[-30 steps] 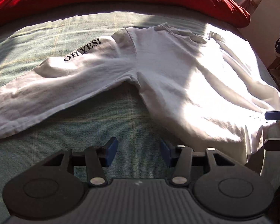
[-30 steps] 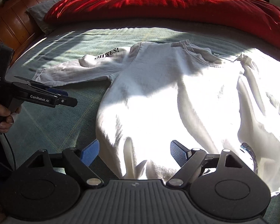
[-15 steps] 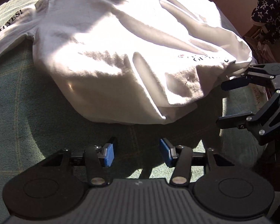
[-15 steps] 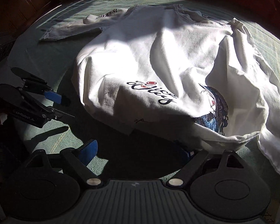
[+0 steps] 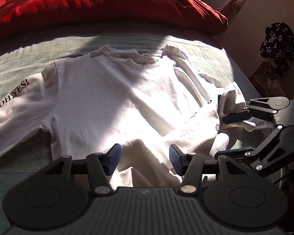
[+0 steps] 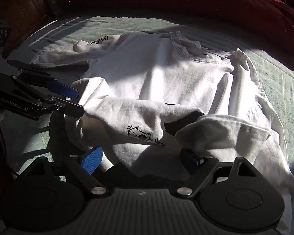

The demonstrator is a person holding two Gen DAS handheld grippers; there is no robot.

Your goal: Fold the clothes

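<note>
The white shirt [image 5: 127, 101] has only its bottom edge turned up; left gripper [image 5: 144, 156] and right gripper [image 6: 141, 159] stand open, holding nothing.

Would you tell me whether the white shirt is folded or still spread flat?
Partly folded: the white shirt's bottom hem is turned up over its body, showing the cat print, while the "OH,YES!" sleeve lies spread.

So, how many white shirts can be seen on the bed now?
1: the white shirt lies spread on the green bedcover, hem folded up. Others may be hidden.
</note>
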